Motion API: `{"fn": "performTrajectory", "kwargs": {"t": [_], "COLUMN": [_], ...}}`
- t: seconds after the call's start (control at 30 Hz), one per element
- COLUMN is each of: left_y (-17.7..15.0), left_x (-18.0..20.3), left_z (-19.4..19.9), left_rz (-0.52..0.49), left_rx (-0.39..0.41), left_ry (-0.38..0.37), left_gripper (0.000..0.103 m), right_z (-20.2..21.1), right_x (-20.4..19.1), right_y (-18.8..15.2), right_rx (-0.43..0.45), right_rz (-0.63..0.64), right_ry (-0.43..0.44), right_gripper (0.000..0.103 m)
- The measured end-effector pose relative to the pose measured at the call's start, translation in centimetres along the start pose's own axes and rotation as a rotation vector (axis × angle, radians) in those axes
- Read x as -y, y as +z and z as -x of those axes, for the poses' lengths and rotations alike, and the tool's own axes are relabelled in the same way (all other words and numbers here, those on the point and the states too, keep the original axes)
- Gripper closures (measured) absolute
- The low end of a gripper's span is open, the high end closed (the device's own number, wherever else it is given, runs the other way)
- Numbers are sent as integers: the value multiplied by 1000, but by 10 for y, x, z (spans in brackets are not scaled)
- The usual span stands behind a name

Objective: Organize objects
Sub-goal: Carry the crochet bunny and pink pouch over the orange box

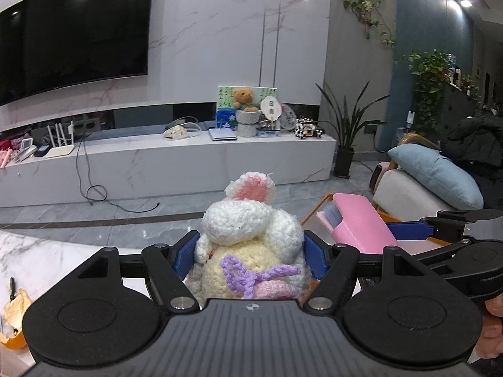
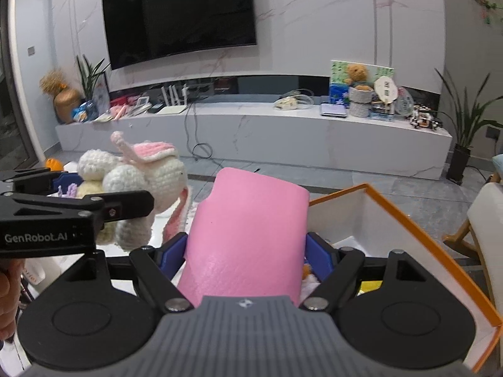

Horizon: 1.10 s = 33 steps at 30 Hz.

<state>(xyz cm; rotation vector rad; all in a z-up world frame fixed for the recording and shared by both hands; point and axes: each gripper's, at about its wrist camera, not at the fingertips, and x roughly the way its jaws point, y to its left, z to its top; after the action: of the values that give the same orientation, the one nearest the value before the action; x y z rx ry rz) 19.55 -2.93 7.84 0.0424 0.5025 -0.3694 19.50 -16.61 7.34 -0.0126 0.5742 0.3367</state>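
Observation:
My left gripper (image 1: 250, 259) is shut on a white crocheted bunny (image 1: 248, 235) with pink ears and a purple bow, held up off the marble table. The bunny also shows in the right wrist view (image 2: 135, 185), at the left. My right gripper (image 2: 246, 251) is shut on a pink leather case (image 2: 248, 235), held above the left edge of an orange-rimmed white box (image 2: 408, 220). The pink case (image 1: 361, 223) shows in the left wrist view to the right of the bunny, above the box (image 1: 314, 213).
A marble table (image 1: 37, 260) lies below, with an orange peel-like object (image 1: 14, 320) at its left. A white chair with a blue cushion (image 1: 437, 172) stands to the right. A long TV bench (image 1: 188, 157) with clutter runs along the far wall.

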Motion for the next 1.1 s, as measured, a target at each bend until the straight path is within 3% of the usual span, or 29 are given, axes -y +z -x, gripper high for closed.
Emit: {"fn": "performTrajectory", "kwargs": {"t": [0.63, 1.1], "left_y": [15, -8], "left_x": [63, 102], "left_z": [-30, -72], "left_rz": [-13, -24], "left_rx": [-7, -134], "left_ry": [-102, -175], "left_gripper": [21, 21], "right_z": [29, 21], "right_x": [65, 142], "right_y": [-3, -17], "right_rx": [33, -49], "right_rz": [-89, -183], "right_ry": [-108, -242], "right_gripper": [22, 22]}}
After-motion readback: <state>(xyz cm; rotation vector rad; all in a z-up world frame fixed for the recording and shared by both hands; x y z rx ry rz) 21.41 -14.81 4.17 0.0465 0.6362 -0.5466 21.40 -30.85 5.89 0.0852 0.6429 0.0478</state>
